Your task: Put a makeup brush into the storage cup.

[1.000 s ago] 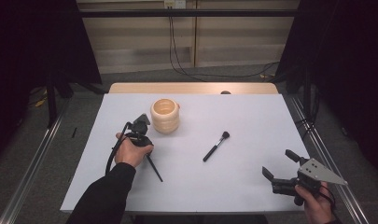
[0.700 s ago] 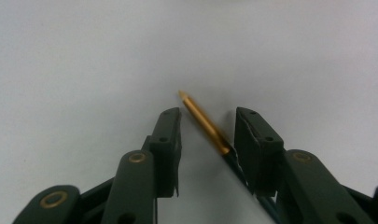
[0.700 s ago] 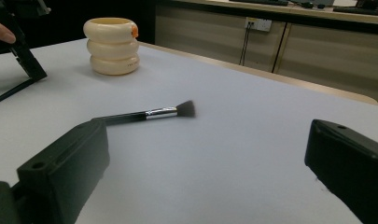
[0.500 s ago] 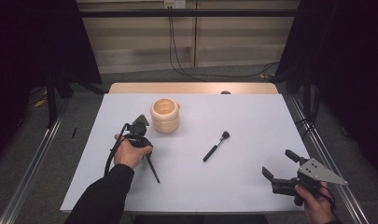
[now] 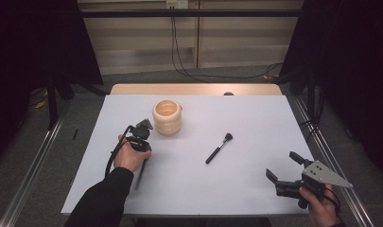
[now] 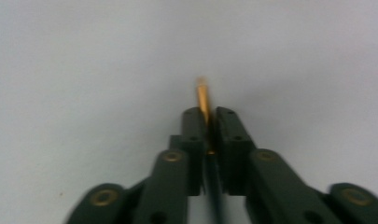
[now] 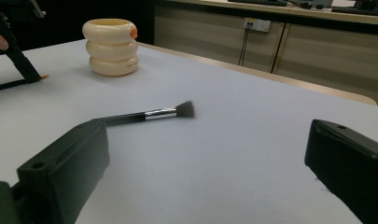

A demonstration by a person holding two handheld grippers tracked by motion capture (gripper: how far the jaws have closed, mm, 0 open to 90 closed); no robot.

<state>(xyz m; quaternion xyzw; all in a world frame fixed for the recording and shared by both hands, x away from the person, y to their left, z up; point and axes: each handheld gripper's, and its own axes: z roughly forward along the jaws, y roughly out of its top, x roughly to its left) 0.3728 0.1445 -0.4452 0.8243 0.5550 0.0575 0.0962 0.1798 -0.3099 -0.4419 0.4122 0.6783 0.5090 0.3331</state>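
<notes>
Pencil [image 6: 203, 95], slim and dark with an orange tip, pinched in the left gripper [image 5: 141, 137] whose jaws have just closed, near-front of the cream holder [image 5: 167, 117], long axis running toward the table's [image 5: 255, 118] near edge; right gripper [image 5: 283, 171] spread.

Cream ringed holder [image 5: 167, 117], orange spot on rim. Black brush [image 5: 219, 148], silver ferrule, dark bristles. Black grippers; left gripper [image 6: 208, 122] clamps gold-tipped dark stick [image 6: 203, 95]. Pale-grey table [image 5: 255, 118].

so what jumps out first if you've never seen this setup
The cream ribbed ring-stacked pot stands toward the back of the white table, with a black-handled makeup brush lying alone mid-table. Near the pot, the left gripper has just been closing and clamps a thin dark orange-tipped stick.
</notes>
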